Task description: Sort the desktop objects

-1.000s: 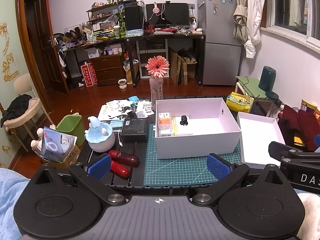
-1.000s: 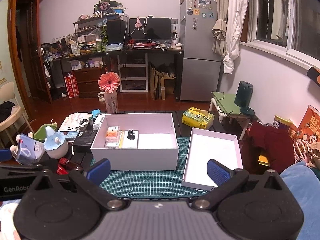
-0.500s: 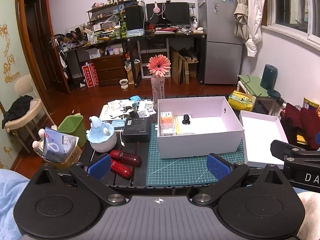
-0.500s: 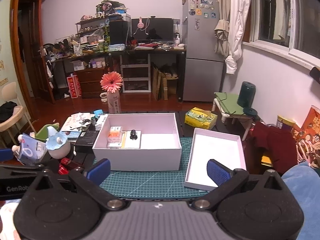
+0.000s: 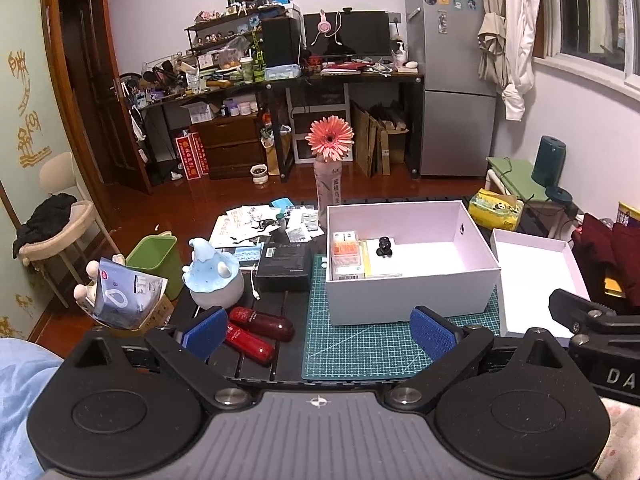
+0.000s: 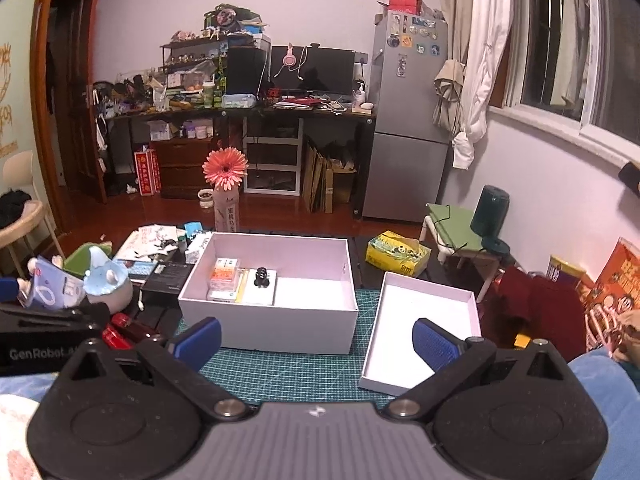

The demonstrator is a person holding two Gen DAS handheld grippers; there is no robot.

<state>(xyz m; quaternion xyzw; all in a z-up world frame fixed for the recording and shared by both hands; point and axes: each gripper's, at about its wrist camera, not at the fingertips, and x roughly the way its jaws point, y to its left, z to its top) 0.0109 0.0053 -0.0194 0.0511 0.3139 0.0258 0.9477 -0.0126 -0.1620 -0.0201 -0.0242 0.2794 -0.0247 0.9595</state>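
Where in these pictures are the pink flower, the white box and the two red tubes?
pink flower (image 5: 329,138), left wrist view, centre of the bloom.
white box (image 6: 276,330), right wrist view, front outer wall.
red tubes (image 5: 262,322), left wrist view, middle of the upper tube.

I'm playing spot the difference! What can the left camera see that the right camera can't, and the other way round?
Only the left wrist view shows the green bin whole and both red tubes clearly. Only the right wrist view shows the orange printed box at the far right. Both show the white box, its lid, the pink flower and the blue figure.
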